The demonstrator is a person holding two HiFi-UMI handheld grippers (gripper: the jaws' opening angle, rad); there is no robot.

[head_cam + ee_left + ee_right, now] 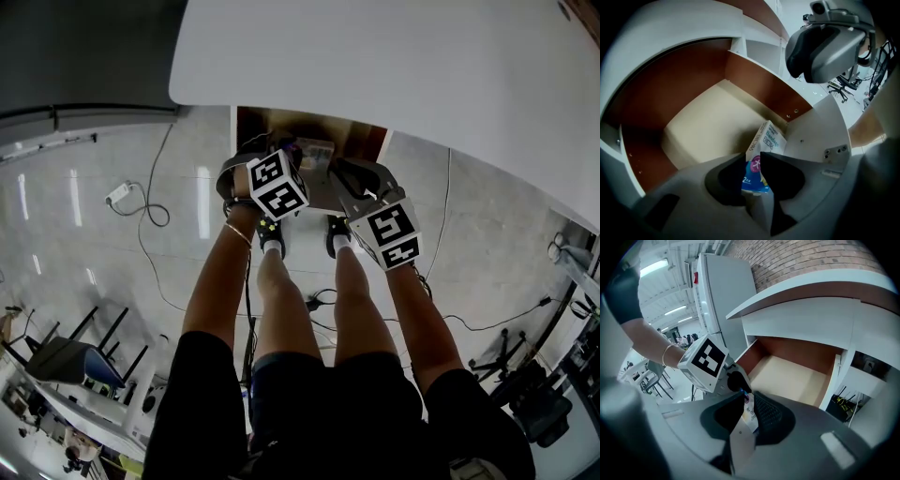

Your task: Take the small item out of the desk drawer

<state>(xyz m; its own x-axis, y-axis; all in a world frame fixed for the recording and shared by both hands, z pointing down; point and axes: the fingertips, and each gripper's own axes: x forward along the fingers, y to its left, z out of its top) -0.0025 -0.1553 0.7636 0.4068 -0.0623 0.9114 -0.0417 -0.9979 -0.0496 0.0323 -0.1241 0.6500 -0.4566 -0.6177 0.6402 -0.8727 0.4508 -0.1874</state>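
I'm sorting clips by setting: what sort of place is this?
Probably an office or workshop-like room: a white desk with an open drawer, wheeled office chairs on a glossy floor, and a brick wall.

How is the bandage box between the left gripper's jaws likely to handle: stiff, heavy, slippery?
The bandage box looks like thin printed card: probably light, easily dented if squeezed hard. Flat sides suggest it won't roll; its smooth print may slip.

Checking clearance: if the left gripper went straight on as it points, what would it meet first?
The bandage box, already between its fingers; beyond that, probably the drawer's pale floor, though depth is unclear.
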